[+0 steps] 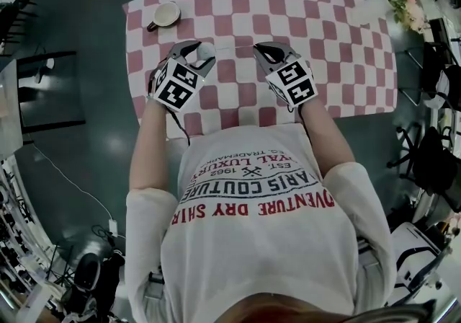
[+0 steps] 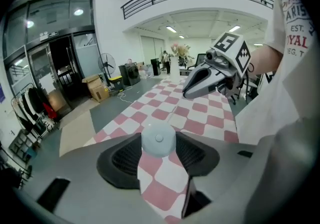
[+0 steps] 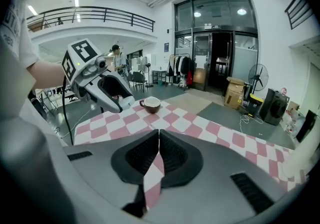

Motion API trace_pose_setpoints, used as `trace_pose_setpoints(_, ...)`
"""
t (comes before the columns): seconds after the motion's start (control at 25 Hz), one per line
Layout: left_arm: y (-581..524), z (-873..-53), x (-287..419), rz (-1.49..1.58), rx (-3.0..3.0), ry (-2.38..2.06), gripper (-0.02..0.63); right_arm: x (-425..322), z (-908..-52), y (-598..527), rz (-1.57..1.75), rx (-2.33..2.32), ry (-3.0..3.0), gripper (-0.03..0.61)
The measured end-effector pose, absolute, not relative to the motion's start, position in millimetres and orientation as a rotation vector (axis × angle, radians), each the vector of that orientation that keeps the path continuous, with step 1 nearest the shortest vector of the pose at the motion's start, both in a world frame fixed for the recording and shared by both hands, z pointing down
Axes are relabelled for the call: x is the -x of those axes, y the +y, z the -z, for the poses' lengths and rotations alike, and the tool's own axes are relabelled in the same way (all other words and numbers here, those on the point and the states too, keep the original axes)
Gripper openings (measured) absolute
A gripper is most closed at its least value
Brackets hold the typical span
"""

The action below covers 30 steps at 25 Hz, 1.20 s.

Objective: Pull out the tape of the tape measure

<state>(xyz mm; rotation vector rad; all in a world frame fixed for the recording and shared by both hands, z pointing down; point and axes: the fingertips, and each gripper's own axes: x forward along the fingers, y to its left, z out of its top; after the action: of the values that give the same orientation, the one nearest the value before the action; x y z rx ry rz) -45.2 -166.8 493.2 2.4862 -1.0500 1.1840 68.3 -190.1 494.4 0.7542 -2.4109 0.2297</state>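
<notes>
Head view, left arm: bare forearm reaches forward over the near edge of the checked table (image 1: 346,40); left gripper (image 1: 204,55) points toward 1 o'clock, marker cube at its back.
Head view, right arm: bare forearm mirrors it; right gripper (image 1: 261,49) points toward 11 o'clock, so both noses face each other, apart.
Head view, task object: round white tape measure (image 1: 207,50) sits at the left gripper's nose; a thin pale tape (image 1: 236,46) runs from it toward 3 o'clock, to the right gripper's tips.
Head view, other: cup (image 1: 167,14) at 11 o'clock from the left gripper, well apart.
Left gripper view, jaws: left gripper (image 2: 159,149) clamped on the tape measure (image 2: 159,139), a pad on each side of the case, above the cloth.
Left gripper view, opposite tool: right gripper (image 2: 189,91) at 1 o'clock, nose tilted down.
Right gripper view, jaws: right gripper (image 3: 158,143) pressed together, a thin sliver of tape (image 3: 158,135) pinched at the seam.
Right gripper view, opposite tool: left gripper (image 3: 125,102) at 10 o'clock; cup (image 3: 150,104) just beyond it on the cloth.
</notes>
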Motion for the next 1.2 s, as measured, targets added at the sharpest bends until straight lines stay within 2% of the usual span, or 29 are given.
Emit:
trace_pose_setpoints(0.92,-175.6,-482.0,48.5,-1.03,-2.445,-1.219,0.23,-136.0,-494.2,-212.7,-0.301,-1.112,-2.295,0.032)
trace_pose_setpoints(1.2,-179.3,-477.8,72.9,-0.999,-2.43,-1.274,0.23,-161.3,-495.5,-219.8,-0.328,-1.199,-2.255,0.032)
